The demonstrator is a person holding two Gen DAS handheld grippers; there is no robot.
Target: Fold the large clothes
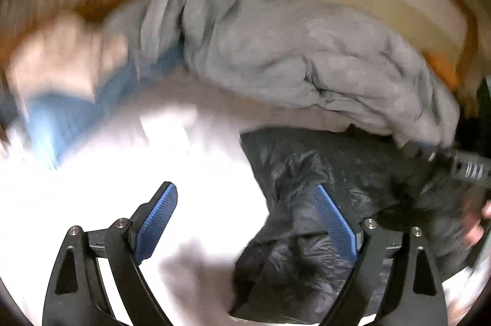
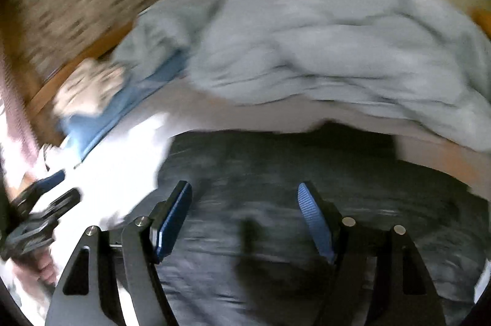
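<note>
Hovering with both your left hand-held gripper (image 1: 245,215) and right hand-held gripper (image 2: 245,218) spread wide and empty over the dark jacket (image 2: 276,203) on the white bed (image 1: 122,188), you've got the grey garment (image 1: 291,50) beyond unfolded, so folding looks barely begun.

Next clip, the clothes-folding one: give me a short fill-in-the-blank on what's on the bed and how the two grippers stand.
1. The bunched grey garment lies beyond a flatter one whose colour is ____.
2. The jaws of the left gripper stand ____, with nothing between them.
3. The sheet under the clothes is ____ in colour.
4. Between the jaws of the right gripper there is ____.

Missing words: black; open; white; nothing
</note>
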